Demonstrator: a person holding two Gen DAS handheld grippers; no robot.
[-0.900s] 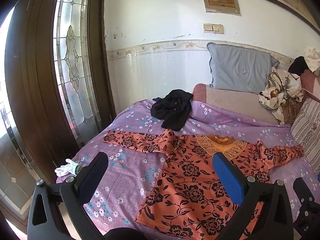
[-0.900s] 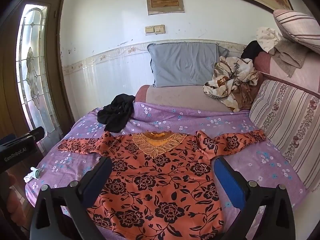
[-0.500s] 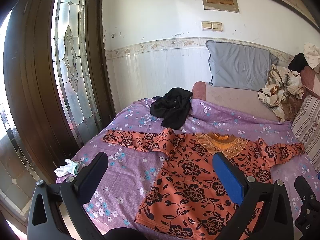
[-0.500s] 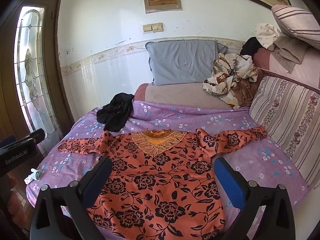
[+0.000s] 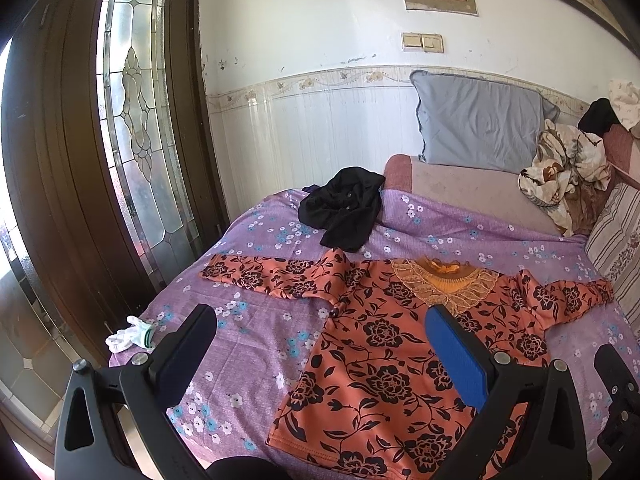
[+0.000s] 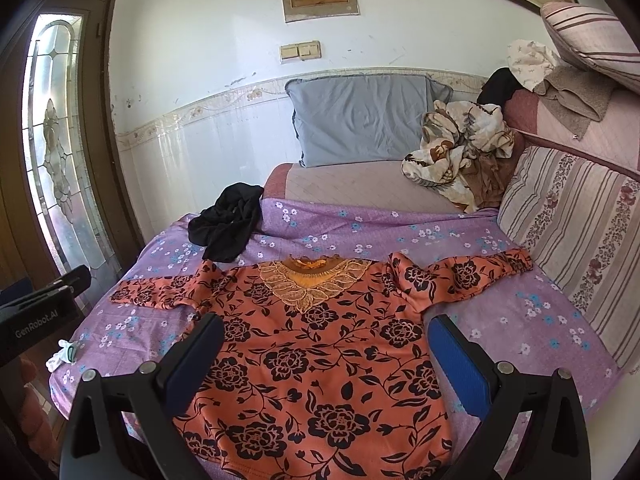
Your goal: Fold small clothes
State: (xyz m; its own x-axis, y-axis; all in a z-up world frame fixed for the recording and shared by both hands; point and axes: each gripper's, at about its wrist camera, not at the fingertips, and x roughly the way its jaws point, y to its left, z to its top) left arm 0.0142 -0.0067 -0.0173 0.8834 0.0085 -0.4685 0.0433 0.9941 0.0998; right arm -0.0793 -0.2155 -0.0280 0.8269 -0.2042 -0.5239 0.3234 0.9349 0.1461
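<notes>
Purple bed sheet point(image 6: 520, 320) fills the middle of the frame with your orange top point(image 6: 320, 360) lying flat, and your left gripper point(image 5: 320, 356) and right gripper point(image 6: 324, 360) are wide open, holding nothing.

Daylight fills both views, coming mainly through the leaded glass door panel point(image 5: 136, 128) at the left, which glows pale and slightly washed out. The white wall point(image 5: 320, 12) is evenly bright, and the glossy tile band point(image 6: 224, 140) below it carries soft vertical glints. Shadows are faint — only a gentle dimness under the near tongs. Colours on the bed point(image 6: 520, 320) read clear and saturated. Focus is sharp through the middle of each frame. Fisheye distortion bends the door frame and wall edges strongly, and the 4 corners of each picture fall into black vignette.
</notes>
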